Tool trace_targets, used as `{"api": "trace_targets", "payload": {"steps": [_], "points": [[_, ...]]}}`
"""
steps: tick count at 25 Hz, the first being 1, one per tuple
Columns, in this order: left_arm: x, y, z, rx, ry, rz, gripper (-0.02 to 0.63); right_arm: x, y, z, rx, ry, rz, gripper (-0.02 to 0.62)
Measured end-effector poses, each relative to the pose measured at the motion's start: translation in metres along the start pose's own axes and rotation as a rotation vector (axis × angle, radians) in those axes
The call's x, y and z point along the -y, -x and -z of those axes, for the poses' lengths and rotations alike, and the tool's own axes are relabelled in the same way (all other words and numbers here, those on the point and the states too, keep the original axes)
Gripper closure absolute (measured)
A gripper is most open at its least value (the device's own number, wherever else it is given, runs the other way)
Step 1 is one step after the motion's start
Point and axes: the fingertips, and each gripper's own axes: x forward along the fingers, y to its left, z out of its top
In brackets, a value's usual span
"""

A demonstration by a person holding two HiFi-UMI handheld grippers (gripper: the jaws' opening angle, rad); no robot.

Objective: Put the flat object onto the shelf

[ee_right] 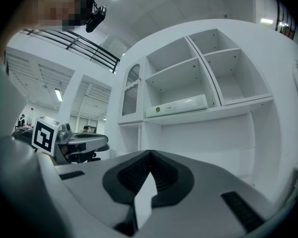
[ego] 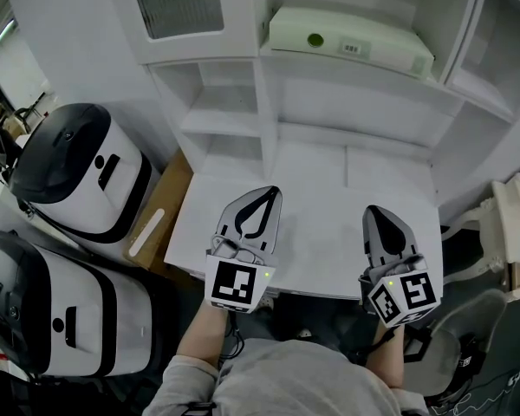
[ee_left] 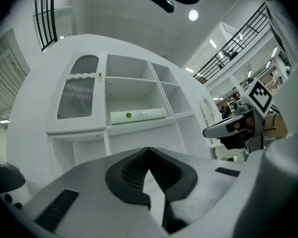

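The flat object (ego: pixel 351 42) is a pale green-white flat box with a green dot. It lies on a shelf (ego: pixel 364 81) of the white cabinet, above the desk. It also shows in the left gripper view (ee_left: pixel 138 115) and the right gripper view (ee_right: pixel 176 105). My left gripper (ego: pixel 273 191) hovers over the white desk top (ego: pixel 321 189), shut and holding nothing, tips together (ee_left: pixel 148 150). My right gripper (ego: pixel 370 210) hangs beside it, also shut and holding nothing (ee_right: pixel 150 153). Both point at the cabinet, well short of the box.
Two white-and-black machines (ego: pixel 78 172) (ego: pixel 52 310) stand left of the desk, with a cardboard piece (ego: pixel 160 211) leaning between. A ribbed glass door (ego: pixel 178 3) closes the upper left compartment. Open shelf compartments (ego: pixel 225 111) sit below it. A chair (ego: pixel 468 328) stands at the right.
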Motion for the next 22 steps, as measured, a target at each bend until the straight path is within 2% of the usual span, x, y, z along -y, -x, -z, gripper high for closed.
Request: {"api": "trace_targets", "payload": {"steps": [5,10,22], "points": [[0.007,0.007,0.004,-0.030,0.049,0.011,0.592,-0.004,0.007,-0.002,0.012,0.001,-0.009,0.588],[0.013,0.009,0.006,-0.047,0.034,0.025,0.592,-0.007,0.010,-0.004,0.017,-0.001,-0.019,0.588],[0.012,0.006,0.002,-0.028,0.073,0.060,0.592,-0.014,0.002,-0.005,0.004,0.031,-0.022,0.588]]}}
